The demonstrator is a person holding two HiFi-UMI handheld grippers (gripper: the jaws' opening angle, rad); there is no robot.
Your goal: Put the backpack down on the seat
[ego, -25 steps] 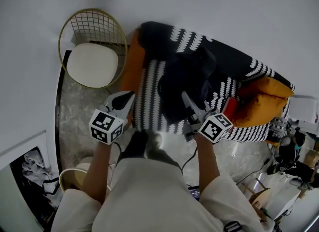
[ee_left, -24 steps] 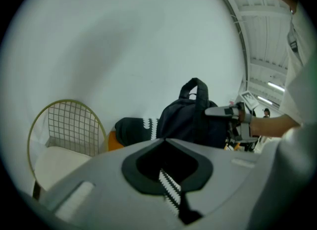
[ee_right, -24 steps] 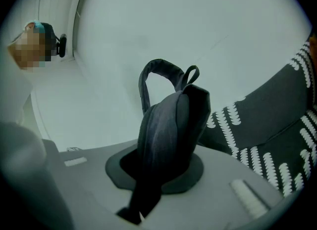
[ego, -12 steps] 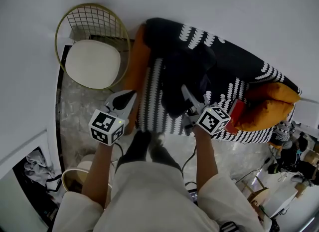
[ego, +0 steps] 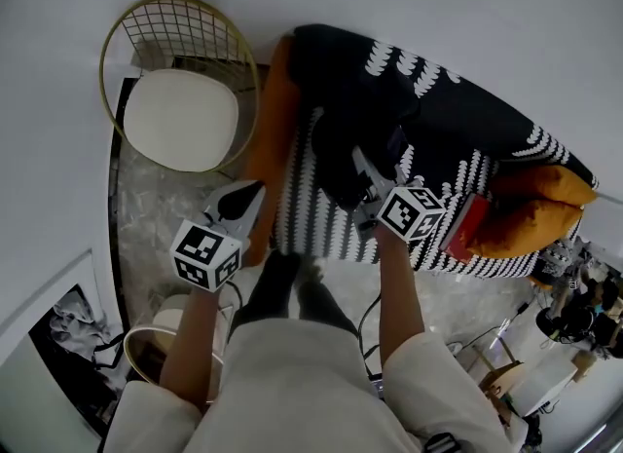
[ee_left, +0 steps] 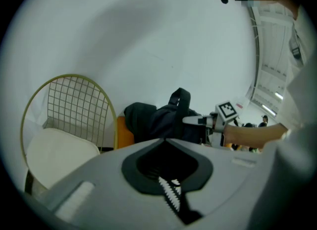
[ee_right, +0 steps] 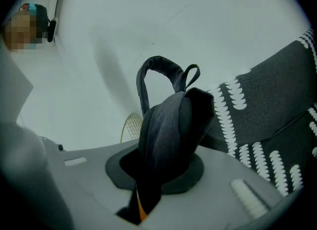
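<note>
In the head view, the backpack (ego: 362, 134) hangs over the middle of the sofa (ego: 467, 130), above its striped seat (ego: 316, 212), with the right gripper (ego: 363, 176) reaching into it from the front edge. It looks close to the cushion, though from this steep angle we cannot tell whether its bottom touches. The left gripper (ego: 245, 200) hangs apart, off the sofa's left end, near the wire chair (ego: 180, 120).

In the left gripper view, its jaws are closed on nothing, with the teeth meeting.

In the right gripper view, the jaws are clamped on a thick fold of the bag's dark fabric, with the carry loop (ee_right: 159, 73) rising behind it.

We judge the lowering to be nearly done. To do it well, we would sink straight down until the seat takes the weight. We would lean the bag toward the backrest so it does not tip forward off the edge, and only then part the right jaws
</note>
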